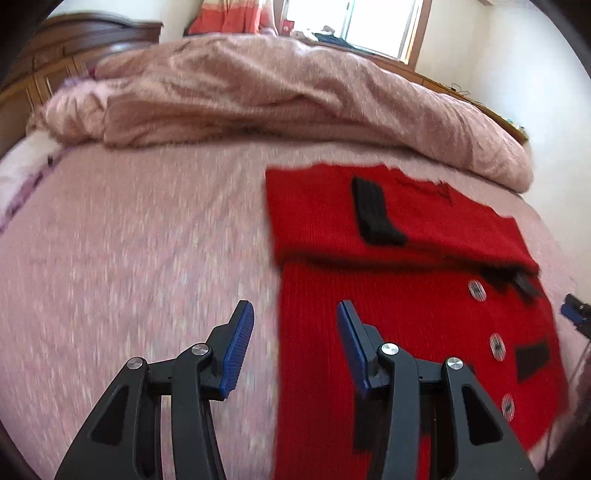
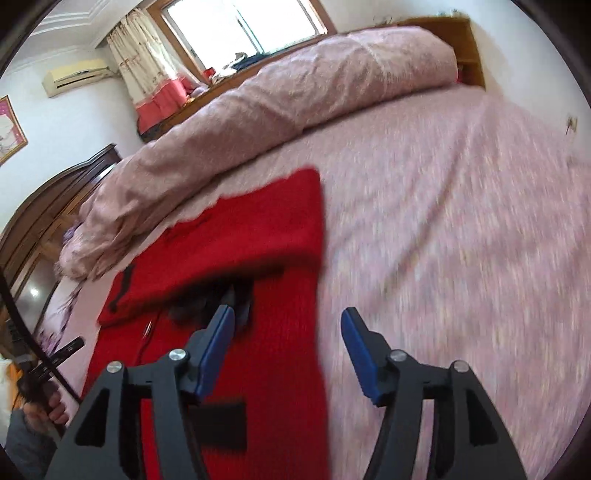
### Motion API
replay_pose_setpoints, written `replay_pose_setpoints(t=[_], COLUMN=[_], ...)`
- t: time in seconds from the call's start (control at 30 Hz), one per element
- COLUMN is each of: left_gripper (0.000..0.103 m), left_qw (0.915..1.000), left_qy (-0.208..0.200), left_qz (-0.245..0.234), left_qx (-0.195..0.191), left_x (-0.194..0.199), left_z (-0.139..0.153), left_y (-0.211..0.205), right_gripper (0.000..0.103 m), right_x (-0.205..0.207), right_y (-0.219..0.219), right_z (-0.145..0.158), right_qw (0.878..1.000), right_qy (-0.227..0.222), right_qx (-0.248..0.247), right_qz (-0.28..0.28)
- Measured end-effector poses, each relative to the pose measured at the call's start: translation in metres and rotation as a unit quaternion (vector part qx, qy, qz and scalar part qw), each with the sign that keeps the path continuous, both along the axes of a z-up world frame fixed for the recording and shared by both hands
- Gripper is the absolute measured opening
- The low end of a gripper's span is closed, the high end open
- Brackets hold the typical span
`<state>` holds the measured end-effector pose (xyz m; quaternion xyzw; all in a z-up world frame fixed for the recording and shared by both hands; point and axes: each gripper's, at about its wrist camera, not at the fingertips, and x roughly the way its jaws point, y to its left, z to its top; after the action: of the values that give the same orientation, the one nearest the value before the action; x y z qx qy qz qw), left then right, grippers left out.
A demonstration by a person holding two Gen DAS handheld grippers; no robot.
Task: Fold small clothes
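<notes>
I am standing over the bed [image 1: 129,240], and the red knitted cardigan [image 1: 406,314] lies flat on its pink sheet, near the edge closest to me. Everything else I place from that cardigan.

My left hand-held gripper [image 1: 295,347] hangs above the cardigan's left edge: one blue pad [image 1: 238,350] is over bare sheet just beside the knit, the other over the red fabric. Its jaws stand apart with nothing between them, and they touch no cloth.

My right hand-held gripper [image 2: 288,354] hangs above the cardigan's right edge in the same way, one pad over the red knit and the other over the sheet beyond it. Its jaws are also apart and empty, clear of the fabric.

The far part of the cardigan is folded over toward me, so a doubled red panel lies across the body, with a black strip [image 1: 373,212] on top of it. Just below the fold line, dark trim [image 2: 221,299] peeks out from under the panel. A row of pale buttons [image 1: 476,290] runs down the body on the cardigan's right side in the left wrist view, with a black patch [image 1: 532,358] next to them.

Beyond the cardigan, a rumpled pink duvet [image 1: 277,96] is heaped along the far side of the bed. Behind that is a bright window [image 2: 240,29], and a dark wooden headboard [image 1: 74,48] stands to the cardigan's far left.

Both views are blurred.
</notes>
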<state>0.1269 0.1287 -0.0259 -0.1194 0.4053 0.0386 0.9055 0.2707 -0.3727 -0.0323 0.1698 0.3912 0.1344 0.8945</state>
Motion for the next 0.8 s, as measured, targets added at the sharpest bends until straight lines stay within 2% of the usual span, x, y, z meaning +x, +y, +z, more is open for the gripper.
replay_pose_setpoints(t=[0.13,0.2,0.3,0.37,0.47,0.5,0.57,0.7,0.8], left_gripper=[0.045,0.055,0.061,0.064,0.069,0.069,0.069,0.069,0.070], left_qw=[0.9956,0.9914,0.9839,0.9771,0.9608,0.9570,0.9547,0.9437,0.9441], left_qy=[0.028,0.040,0.055,0.063,0.071,0.075,0.077,0.052,0.049], left_qz=[-0.022,-0.021,-0.020,-0.024,-0.040,-0.046,-0.059,-0.062,-0.055], left_qx=[-0.087,-0.123,-0.169,-0.202,-0.265,-0.277,-0.282,-0.321,-0.321], left_x=[-0.044,-0.063,-0.090,-0.101,-0.112,-0.114,-0.118,-0.135,-0.134], left_z=[-0.013,-0.020,-0.030,-0.035,-0.040,-0.041,-0.041,-0.047,-0.046], left_y=[0.011,0.014,0.017,0.017,0.019,0.019,0.017,0.021,0.018], right_gripper=[0.064,0.064,0.063,0.064,0.064,0.064,0.064,0.064,0.063], right_x=[-0.047,-0.063,-0.086,-0.102,-0.119,-0.124,-0.130,-0.149,-0.151], right_y=[-0.018,-0.027,-0.039,-0.044,-0.042,-0.039,-0.032,-0.023,-0.016], right_z=[-0.018,-0.027,-0.043,-0.049,-0.058,-0.059,-0.060,-0.068,-0.069], right_qw=[0.998,0.997,0.992,0.989,0.984,0.984,0.981,0.967,0.969], right_qy=[0.030,0.043,0.057,0.045,0.046,0.046,0.050,0.043,0.046], right_qx=[0.053,0.071,0.109,0.138,0.171,0.172,0.180,0.240,0.235], right_qz=[0.006,0.006,0.001,-0.003,0.014,0.024,0.046,0.068,0.065])
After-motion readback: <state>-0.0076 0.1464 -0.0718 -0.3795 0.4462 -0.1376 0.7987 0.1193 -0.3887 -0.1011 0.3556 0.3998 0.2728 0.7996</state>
